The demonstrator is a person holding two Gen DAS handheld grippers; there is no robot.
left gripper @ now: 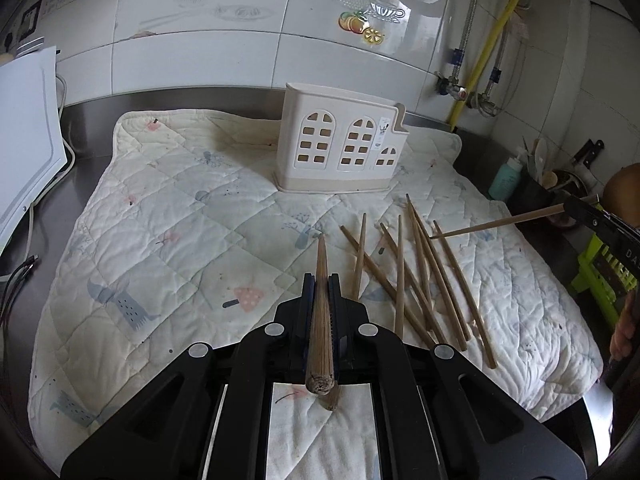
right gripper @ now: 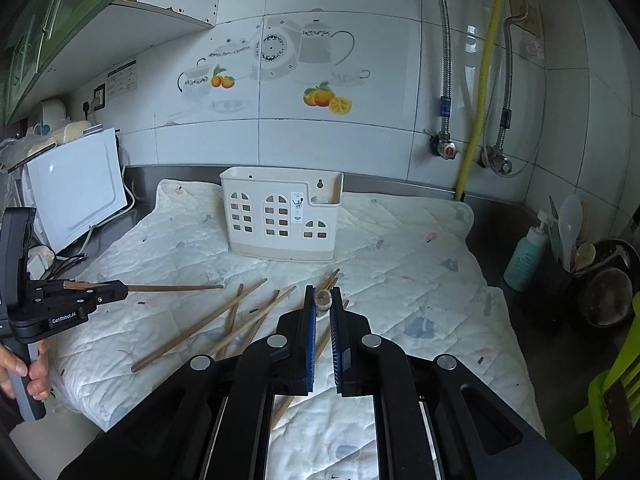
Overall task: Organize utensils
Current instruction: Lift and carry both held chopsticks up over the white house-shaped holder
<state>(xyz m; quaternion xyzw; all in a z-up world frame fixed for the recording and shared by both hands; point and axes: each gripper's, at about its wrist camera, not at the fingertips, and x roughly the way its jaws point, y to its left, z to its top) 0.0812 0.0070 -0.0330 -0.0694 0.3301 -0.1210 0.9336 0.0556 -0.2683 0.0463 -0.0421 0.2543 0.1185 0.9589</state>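
L gripper [left gripper: 320, 284] pinching 1 chopstick [left gripper: 321, 300]; R gripper [right gripper: 323, 296] pinching another chopstick [right gripper: 322, 299]; holder [left gripper: 340, 140] upright.

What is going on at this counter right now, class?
A person holds a gripper in each hand. The left gripper is shut on one chopstick; the right gripper grips another chopstick end-on. More loose chopsticks lie on the quilted mat before the white holder, not yet put away.

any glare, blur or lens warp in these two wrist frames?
Left wrist: strong fisheye bend, window glare on wall tiles, held chopstick sharp. Right wrist: same barrel warp, dark vignette corners, tile sheen, utensil holder crisp.
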